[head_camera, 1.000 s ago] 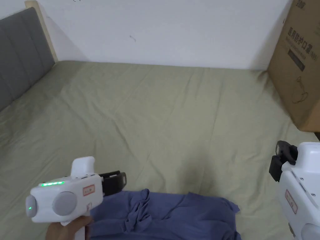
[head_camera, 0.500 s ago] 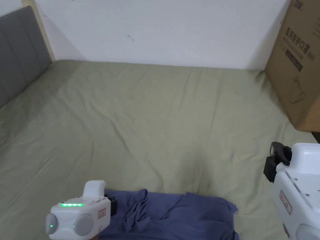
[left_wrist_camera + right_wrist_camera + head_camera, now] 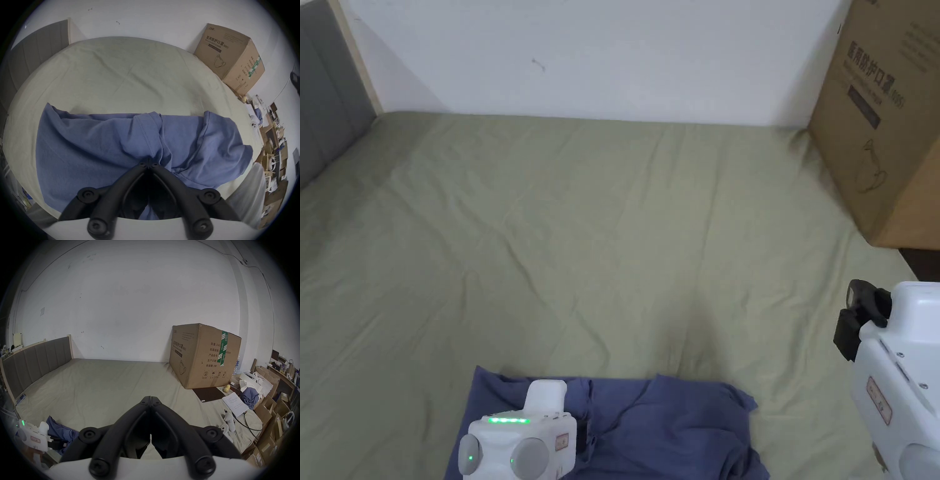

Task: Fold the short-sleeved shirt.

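Note:
A blue short-sleeved shirt (image 3: 669, 425) lies crumpled on the near edge of the olive bed sheet (image 3: 612, 237). In the left gripper view the shirt (image 3: 90, 146) spreads wide, with a hemmed fold running down to the jaw tips. My left gripper (image 3: 148, 162) is shut, pinching that fold. From the head view, the left gripper (image 3: 580, 432) sits low over the shirt's left half, its jaws mostly hidden by its white body. My right gripper (image 3: 151, 397) is shut with nothing in it. It hovers at the right (image 3: 851, 325), off the shirt, above bare sheet.
A large cardboard box (image 3: 881, 125) stands at the bed's far right corner. A grey padded headboard (image 3: 325, 112) runs along the left and a white wall along the back. Papers, cables and boxes (image 3: 235, 402) crowd the bed's right side.
The left gripper has come down and toward me, from above the shirt's left edge onto the cloth. The head camera has swung right. The right gripper has barely moved.

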### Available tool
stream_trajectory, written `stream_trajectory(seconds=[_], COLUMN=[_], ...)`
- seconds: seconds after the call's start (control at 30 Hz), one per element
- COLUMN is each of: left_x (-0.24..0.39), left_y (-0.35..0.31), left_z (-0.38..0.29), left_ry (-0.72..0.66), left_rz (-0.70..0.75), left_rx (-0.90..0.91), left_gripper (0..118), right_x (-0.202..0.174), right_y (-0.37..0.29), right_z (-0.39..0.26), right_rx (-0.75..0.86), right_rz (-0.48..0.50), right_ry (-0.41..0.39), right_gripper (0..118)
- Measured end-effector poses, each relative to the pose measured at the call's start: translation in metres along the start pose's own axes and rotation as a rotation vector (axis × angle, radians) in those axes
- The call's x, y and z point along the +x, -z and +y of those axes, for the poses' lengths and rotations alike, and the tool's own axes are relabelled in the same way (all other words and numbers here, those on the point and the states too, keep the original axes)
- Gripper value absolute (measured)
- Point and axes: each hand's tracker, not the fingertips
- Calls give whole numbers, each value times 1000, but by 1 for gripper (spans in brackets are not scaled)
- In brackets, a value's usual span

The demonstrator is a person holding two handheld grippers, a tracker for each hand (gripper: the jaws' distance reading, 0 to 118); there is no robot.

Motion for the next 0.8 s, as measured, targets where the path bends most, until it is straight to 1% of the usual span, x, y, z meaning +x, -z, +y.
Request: stream_trajectory(seconds=[0.1,0.2,0.27,0.37,0.4,0.43,0.47,0.5,0.53,0.6,0.63,0.67,0.7,0.8], left_x=[-10,-30,-51,-85,-94,-105,-119,-130,-135,-152,-157,-161,-167,-176], left_y=[-21,-56,-81,-106,-111,-115,-117,-117,-118,-113,-109,-106,-100,-79], left_z=[10,28,42,53,56,57,57,58,56,51,48,46,44,37], left_ry=[-64,-175,-238,-303,-330,-349,-355,-361,-375,-397,-407,-417,-406,-383], left_rz=[-102,-264,-400,-506,-513,-510,-495,-492,-457,-368,-322,-291,-302,-251], left_rx=[35,116,141,170,187,204,205,202,189,166,142,126,101,29], left_gripper=[0,0,0,0,0,4,15,43,65,99,103,103,103,103], right_x=[-2,-7,-11,-16,-18,-20,-22,-24,-26,-30,-33,-35,-37,-41], right_y=[0,2,1,3,3,4,4,5,5,7,7,8,9,12], right_z=[0,3,6,10,11,11,12,12,12,11,11,10,10,8], right_rx=[-1,1,9,16,17,18,19,19,18,13,10,8,6,-11], right_rz=[4,17,26,37,39,42,47,49,52,61,66,68,69,77], right_ry=[0,-3,-9,-12,-12,-13,-13,-13,-13,-17,-22,-25,-29,-35], right_gripper=[0,0,0,0,0,0,0,0,0,0,0,0,0,0])
